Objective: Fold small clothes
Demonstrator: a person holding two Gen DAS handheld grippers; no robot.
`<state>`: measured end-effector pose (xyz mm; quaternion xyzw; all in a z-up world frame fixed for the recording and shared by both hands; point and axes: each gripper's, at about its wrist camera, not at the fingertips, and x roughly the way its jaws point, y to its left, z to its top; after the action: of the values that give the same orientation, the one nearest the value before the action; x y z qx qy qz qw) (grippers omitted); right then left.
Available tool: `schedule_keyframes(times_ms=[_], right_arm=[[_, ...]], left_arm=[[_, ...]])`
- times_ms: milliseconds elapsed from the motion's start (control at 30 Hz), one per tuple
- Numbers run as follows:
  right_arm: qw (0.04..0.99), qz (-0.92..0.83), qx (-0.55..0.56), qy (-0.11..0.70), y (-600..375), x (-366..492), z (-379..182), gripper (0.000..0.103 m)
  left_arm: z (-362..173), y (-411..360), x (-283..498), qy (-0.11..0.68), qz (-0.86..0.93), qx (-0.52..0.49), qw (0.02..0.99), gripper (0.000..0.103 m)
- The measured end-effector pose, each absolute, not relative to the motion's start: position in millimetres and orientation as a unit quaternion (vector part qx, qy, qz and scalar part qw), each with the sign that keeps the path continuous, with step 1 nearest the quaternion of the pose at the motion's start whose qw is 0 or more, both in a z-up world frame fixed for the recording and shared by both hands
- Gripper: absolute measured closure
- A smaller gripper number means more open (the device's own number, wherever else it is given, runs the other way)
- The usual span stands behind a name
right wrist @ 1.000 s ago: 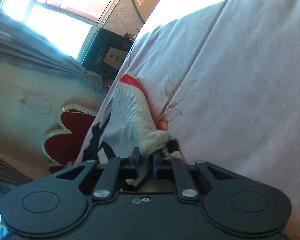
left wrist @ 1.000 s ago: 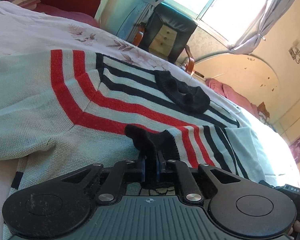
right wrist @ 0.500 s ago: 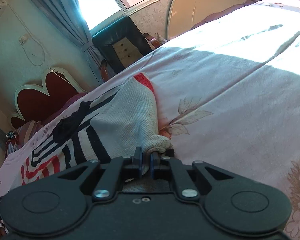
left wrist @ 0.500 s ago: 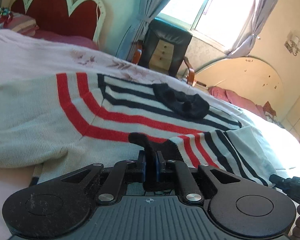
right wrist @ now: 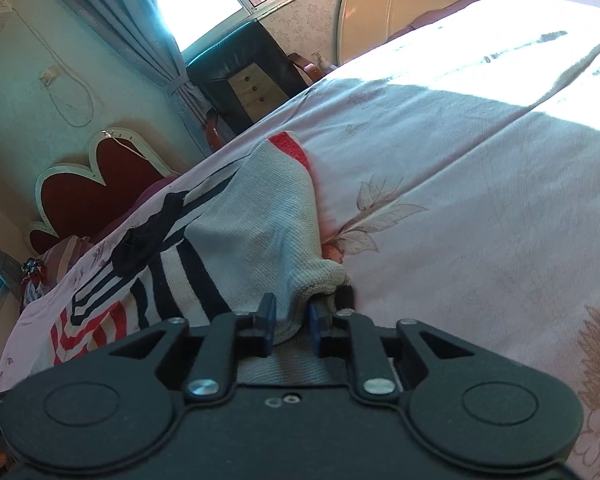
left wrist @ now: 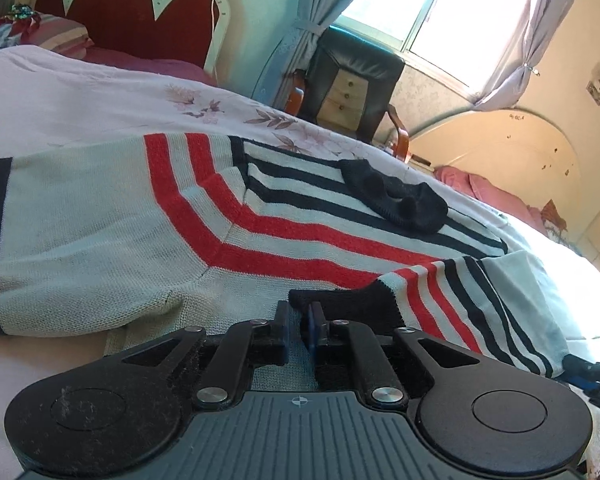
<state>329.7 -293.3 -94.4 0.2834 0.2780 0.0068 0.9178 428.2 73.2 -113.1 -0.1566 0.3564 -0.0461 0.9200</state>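
While the white knitted sweater with red and navy stripes (left wrist: 228, 236) lay half folded, we had just been parting both claws, the left gripper (left wrist: 299, 330) and the right gripper (right wrist: 292, 326), off its cloth, with further folds left.

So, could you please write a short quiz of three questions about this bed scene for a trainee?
1. True or false: the white knitted sweater with red and navy stripes lies on the pink floral bedspread.
2. What rests on top of the sweater? A) a small black knitted item B) a glass cup C) a paper book
3. Complete: between the fingers of the right tongs is the sweater's pale knitted ____.
Key: 1 true. 2 A. 3 fabric; these tongs have just been opening, with the fabric between them.
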Motion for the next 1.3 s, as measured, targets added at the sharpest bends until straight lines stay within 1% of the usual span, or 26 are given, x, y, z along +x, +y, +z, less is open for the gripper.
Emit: schedule_keyframes(times_ms=[33,67,133,200,233,300,333,367,433,467,500,533,567,633,700,733,767,833,900,933,1133,1200,1233,1300], right_arm=[[0.922,0.01,0.276,0.27,-293.8,323.3,-89.1,0.076],[0.93,0.011,0.263,0.257,-294.2,316.6,-82.7,0.076],[0.939,0.014,0.248,0.239,-298.2,313.8,-72.7,0.077],[0.944,0.011,0.236,0.229,-305.1,325.3,-66.2,0.076],[0.945,0.007,0.232,0.232,-308.7,336.1,-64.3,0.076],[0.946,0.009,0.229,0.231,-317.5,361.3,-62.9,0.073],[0.946,0.009,0.224,0.235,-319.7,375.3,-63.5,0.07],[0.945,0.011,0.222,0.241,-321.7,388.7,-64.9,0.066],[0.938,0.018,0.228,0.261,-326.1,418.8,-72.5,0.062],[0.933,0.018,0.233,0.273,-327.6,432.5,-77.2,0.061],[0.928,0.022,0.238,0.285,-328.2,442.5,-81.6,0.064],[0.926,0.031,0.24,0.29,-328.1,448.5,-84.4,0.088],[0.927,0.038,0.235,0.289,-327.4,450.8,-84.8,0.093],[0.937,0.03,0.212,0.278,-322.8,446.1,-77.9,0.094],[0.946,0.024,0.189,0.263,-316.0,439.5,-76.3,0.094],[0.945,0.015,0.179,0.274,-314.3,441.7,-81.5,0.094],[0.943,0.007,0.174,0.285,-314.3,445.1,-88.5,0.093],[0.945,0.006,0.175,0.278,-315.7,446.1,-89.7,0.094],[0.945,0.004,0.167,0.282,-314.5,444.7,-84.8,0.086],[0.946,0.001,0.164,0.28,-314.1,441.6,-81.5,0.08],[0.96,0.025,0.129,0.245,-295.9,395.6,-60.7,0.081],[0.96,0.04,0.092,0.262,-279.3,386.0,-69.1,0.082],[0.956,0.033,0.068,0.285,-270.7,387.3,-77.7,0.082],[0.959,0.019,0.029,0.281,-257.9,382.5,-80.9,0.081]], left_arm=[[-113.1,72.8,427.3,0.352,-0.048,-0.156,0.922,0.045],[-112.2,71.9,427.1,0.343,-0.047,-0.152,0.926,0.029],[-111.9,67.8,431.4,0.343,-0.06,-0.139,0.927,0.03],[-114.3,60.4,440.4,0.36,-0.081,-0.131,0.92,0.053],[-117.9,55.6,446.1,0.38,-0.085,-0.119,0.913,0.075],[-121.0,49.3,449.2,0.382,-0.083,-0.104,0.915,0.081],[-121.8,48.7,450.7,0.381,-0.087,-0.104,0.915,0.098],[-122.4,48.9,451.9,0.379,-0.088,-0.111,0.914,0.097],[-121.3,47.0,452.2,0.368,-0.083,-0.11,0.92,0.098],[-119.4,46.1,451.7,0.36,-0.083,-0.11,0.923,0.098],[-116.4,46.2,450.4,0.348,-0.085,-0.114,0.927,0.098],[-112.7,46.6,449.2,0.338,-0.085,-0.114,0.93,0.098],[-109.2,46.7,448.3,0.329,-0.08,-0.109,0.935,0.098],[-105.5,47.8,448.7,0.315,-0.076,-0.102,0.94,0.098],[-113.7,45.8,457.2,0.342,-0.074,-0.091,0.932,0.098],[-120.9,45.5,460.0,0.357,-0.073,-0.093,0.927,0.098],[-124.7,46.4,458.7,0.354,-0.073,-0.098,0.927,0.098],[-124.7,47.9,456.7,0.353,-0.072,-0.104,0.927,0.098],[-122.0,49.8,453.9,0.354,-0.072,-0.113,0.926,0.098],[-121.6,50.2,451.7,0.352,-0.074,-0.114,0.926,0.098],[-126.0,51.0,452.1,0.362,-0.074,-0.118,0.922,0.098],[-124.3,46.3,453.5,0.361,-0.068,-0.1,0.925,0.095],[-122.0,42.8,453.5,0.361,-0.063,-0.086,0.926,0.092],[-112.2,41.6,445.9,0.354,-0.038,-0.067,0.932,0.058]])
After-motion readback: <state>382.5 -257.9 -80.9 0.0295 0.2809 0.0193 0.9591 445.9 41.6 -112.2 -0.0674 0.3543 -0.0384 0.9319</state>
